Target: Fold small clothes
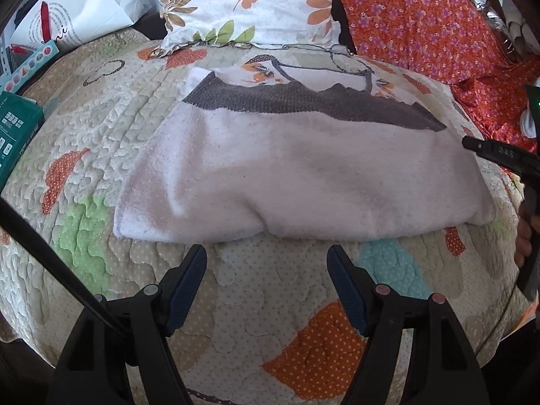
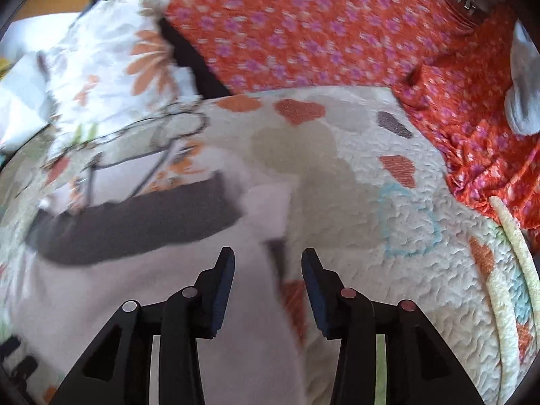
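Observation:
A small white garment (image 1: 297,172) with a dark grey knit band (image 1: 303,101) lies folded on the quilted bedspread (image 1: 236,303). My left gripper (image 1: 266,256) is open and empty, just in front of the garment's near edge. My right gripper (image 2: 268,260) is open and empty, above the garment's right edge (image 2: 236,303); this view is blurred. The grey band also shows in the right wrist view (image 2: 135,226). The right gripper's black body shows in the left wrist view (image 1: 499,155) at the garment's right side.
A floral white pillow (image 1: 246,3) and an orange flowered cloth (image 1: 422,23) lie behind the garment. A white paper bag (image 1: 77,10) and a teal box (image 1: 17,131) sit at the left. A grey sock (image 2: 523,84) lies on the orange cloth.

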The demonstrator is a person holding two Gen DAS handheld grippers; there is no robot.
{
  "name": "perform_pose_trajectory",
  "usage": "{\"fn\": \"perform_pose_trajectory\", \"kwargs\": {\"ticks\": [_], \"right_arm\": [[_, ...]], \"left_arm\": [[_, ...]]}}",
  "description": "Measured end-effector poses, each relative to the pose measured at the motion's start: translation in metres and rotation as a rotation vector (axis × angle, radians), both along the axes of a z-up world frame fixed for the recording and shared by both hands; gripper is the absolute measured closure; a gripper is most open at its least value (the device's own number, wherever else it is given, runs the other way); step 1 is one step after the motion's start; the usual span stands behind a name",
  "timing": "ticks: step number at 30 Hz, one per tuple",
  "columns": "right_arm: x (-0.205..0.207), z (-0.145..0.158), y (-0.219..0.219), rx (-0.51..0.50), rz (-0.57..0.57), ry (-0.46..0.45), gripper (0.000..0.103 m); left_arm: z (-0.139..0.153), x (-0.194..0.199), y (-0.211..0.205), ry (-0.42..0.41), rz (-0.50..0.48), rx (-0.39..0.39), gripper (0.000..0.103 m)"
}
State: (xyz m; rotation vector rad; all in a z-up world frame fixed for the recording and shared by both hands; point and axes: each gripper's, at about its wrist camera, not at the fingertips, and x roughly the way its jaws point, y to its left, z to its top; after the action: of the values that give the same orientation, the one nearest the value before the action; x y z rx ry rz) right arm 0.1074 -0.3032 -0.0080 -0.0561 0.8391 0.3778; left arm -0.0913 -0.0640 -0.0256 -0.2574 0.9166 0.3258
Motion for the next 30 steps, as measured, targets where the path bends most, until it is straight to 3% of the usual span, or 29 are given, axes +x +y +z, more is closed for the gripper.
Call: {"fn": "perform_pose_trajectory", "kwargs": {"ticks": [5,8,13,22,30], "right_arm": [[-0.048,-0.023,0.028,-0.036,0.179,0.097,0.059],[-0.064,-0.044,0.033,-0.145,0.182,0.132,0.059],[-0.077,-0.038,0.01,-0.115,0.13,0.191,0.059],[-0.13,-0.03,-0.012,-0.054,0.087,0.115,0.057],[-0.136,-0.046,-0.005,-0.094,0.11,0.13,0.051]], "left_arm": [[-0.006,-0.007,-0.003,0.019,-0.008,-0.003,0.03],[-0.007,-0.013,-0.007,0.025,-0.01,0.002,0.03],[-0.013,-0.02,-0.015,0.042,-0.037,0.012,0.03],[-0.022,-0.018,-0.028,0.076,-0.042,0.077,0.026],[-0.025,-0.016,-0.029,0.09,-0.032,0.076,0.018]]}}
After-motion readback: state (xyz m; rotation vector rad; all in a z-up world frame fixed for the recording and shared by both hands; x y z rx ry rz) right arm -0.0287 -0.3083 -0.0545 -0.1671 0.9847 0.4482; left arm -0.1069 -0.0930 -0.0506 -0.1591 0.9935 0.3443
